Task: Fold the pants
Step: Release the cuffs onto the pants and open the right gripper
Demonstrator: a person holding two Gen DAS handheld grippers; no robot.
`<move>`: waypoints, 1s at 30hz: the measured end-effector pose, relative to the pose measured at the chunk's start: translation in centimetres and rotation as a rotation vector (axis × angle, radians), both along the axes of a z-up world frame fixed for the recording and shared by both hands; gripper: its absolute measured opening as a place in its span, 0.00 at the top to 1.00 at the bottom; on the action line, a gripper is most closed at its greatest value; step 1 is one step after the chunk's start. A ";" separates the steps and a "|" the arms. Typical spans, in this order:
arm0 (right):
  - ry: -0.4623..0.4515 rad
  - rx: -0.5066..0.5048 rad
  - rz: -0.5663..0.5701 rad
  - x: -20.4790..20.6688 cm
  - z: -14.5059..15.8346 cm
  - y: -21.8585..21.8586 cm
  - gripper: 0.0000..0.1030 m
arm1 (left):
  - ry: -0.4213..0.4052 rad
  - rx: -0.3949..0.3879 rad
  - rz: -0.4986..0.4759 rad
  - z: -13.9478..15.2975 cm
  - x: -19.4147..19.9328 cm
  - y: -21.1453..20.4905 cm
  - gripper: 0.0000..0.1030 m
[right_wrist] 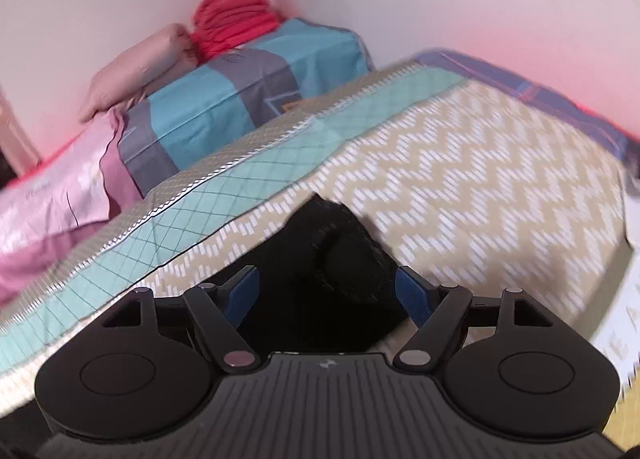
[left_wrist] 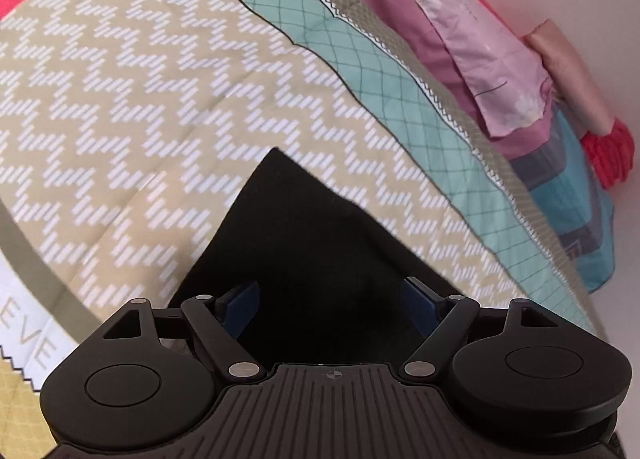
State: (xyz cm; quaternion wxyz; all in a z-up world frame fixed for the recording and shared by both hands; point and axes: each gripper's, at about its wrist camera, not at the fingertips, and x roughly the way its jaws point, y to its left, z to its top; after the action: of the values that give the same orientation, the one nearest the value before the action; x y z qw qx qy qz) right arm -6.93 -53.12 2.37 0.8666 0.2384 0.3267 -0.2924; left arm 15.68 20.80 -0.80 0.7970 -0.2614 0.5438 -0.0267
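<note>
Black fabric: pants [left_wrist: 312,243], lying on the bed's zigzag quilt [left_wrist: 120,107], a corner reaching between each pair of tongs. Left tongs [left_wrist: 330,301]: spread, over the cloth, gripping nothing. Right tongs [right_wrist: 326,291]: spread likewise above a bunched end. Advice: close both on matching edges, lift evenly, keep the fold line taut.

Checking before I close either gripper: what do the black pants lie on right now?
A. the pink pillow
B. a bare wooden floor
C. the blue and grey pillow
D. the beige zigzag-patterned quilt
D: in both wrist views the black pants lie on the beige zigzag quilt, in front of the open left gripper and open right gripper.
</note>
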 end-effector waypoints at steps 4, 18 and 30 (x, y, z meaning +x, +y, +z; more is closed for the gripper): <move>0.080 -0.068 0.092 4.1 -1.5 1.1 0.67 | 0.004 0.039 -0.026 -0.5 -0.7 -1.2 0.00; 0.180 -0.152 0.141 6.1 1.1 2.7 0.46 | -0.034 0.140 -0.095 0.2 -2.5 -1.9 0.00; 0.030 -0.083 1.219 17.0 0.1 31.0 0.22 | -0.059 0.243 -0.120 0.3 -5.5 -2.0 0.00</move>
State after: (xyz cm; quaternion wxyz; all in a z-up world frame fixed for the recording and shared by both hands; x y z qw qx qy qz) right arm 10.05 -22.12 2.51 0.8817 -0.0298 0.4049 0.2405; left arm 10.17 18.85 -0.52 0.8353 -0.1288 0.5342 -0.0160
